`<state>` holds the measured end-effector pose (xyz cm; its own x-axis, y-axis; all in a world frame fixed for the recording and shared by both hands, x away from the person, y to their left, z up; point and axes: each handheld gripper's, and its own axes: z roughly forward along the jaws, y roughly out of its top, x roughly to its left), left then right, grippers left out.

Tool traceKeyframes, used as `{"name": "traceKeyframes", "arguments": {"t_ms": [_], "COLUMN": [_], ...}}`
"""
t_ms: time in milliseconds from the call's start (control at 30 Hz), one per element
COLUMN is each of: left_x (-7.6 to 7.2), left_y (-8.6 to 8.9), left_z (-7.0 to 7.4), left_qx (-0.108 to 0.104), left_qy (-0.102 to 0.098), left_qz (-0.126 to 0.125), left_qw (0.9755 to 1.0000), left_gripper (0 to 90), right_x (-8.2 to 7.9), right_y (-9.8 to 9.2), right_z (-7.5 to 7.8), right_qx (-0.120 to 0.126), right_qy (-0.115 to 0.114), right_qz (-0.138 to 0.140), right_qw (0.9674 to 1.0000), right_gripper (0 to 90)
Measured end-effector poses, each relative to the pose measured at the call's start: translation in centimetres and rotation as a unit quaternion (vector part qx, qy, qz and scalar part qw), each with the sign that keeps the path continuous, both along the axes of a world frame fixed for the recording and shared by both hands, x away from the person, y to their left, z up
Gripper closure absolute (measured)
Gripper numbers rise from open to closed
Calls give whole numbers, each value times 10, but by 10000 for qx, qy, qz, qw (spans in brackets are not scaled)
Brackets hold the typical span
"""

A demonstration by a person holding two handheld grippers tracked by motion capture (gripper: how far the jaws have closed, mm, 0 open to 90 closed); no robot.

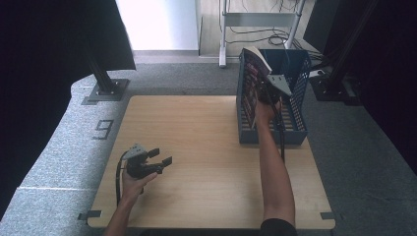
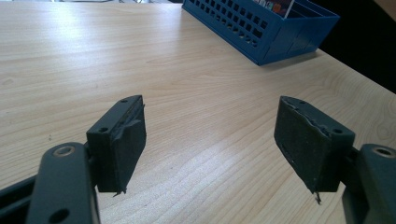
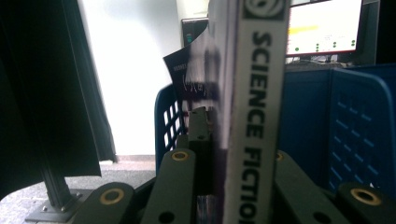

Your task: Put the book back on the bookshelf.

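Book (image 3: 254, 116), spine reading "SCIENCE FICTION", is clamped in the right gripper (image 3: 219, 186): jaws closed hard on it, one each side of the spine, book upright. In the high view the book (image 1: 255, 61) sits at about 1 o'clock from table centre, tilted, its lower part down inside the blue basket (image 1: 300, 132) and its top edge above the rim. Right gripper (image 1: 269, 93) is over the basket's left compartment, against the near-left wall; can't tell whether the book's bottom edge has reached the basket floor.

Judgement: pick is done, insertion is mostly done. Left to do: seat the book fully, let go, pull the gripper out without dragging it back up. Other printed covers look to be in the basket already, too small to count.

Left gripper (image 1: 156, 161) is idle at about 8 o'clock on the table (image 1: 196, 147), jaws wide apart with nothing between them, bare wood under the pads (image 2: 123, 149). Basket is well apart from it, off toward 1 o'clock.
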<state>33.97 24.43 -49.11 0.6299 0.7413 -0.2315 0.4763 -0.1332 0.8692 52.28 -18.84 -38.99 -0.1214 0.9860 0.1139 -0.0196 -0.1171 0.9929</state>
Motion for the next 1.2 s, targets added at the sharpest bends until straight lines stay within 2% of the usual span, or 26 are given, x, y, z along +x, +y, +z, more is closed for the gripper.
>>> {"name": "traceKeyframes", "arguments": {"t_ms": [233, 467, 667, 967, 1067, 1100, 1200], "left_x": [0, 0, 0, -4, -4, -5, -4], "left_y": [1, 1, 0, -4, -5, -5, -6], "left_z": [0, 0, 1, 5, 5, 5, 5], "left_qx": [-7, -23, -15, 7, 1, 0, 6], "left_qy": [-7, -7, -11, -67, -78, -77, -76], "left_qz": [14, 17, -10, -90, -97, -99, -103], "left_qw": [10000, 10000, 10000, 9999, 9999, 9999, 9999], "left_gripper": [249, 250, 250, 249, 249, 249, 249], "right_x": [3, 2, -9, -29, -34, -35, -35], "right_y": [5, 10, 13, 15, 14, 13, 15], "right_z": [-15, -24, -26, -29, -29, -29, -29], "right_qx": [-100, -231, -324, -499, -481, -455, -574], "right_qy": [140, 255, 243, 477, 494, 524, 679], "right_qz": [60, 128, 214, 372, 452, 516, 651], "right_qw": [9998, 9993, 9989, 9969, 9966, 9963, 9939], "right_gripper": [814, 812, 805, 774, 766, 753, 728]}}
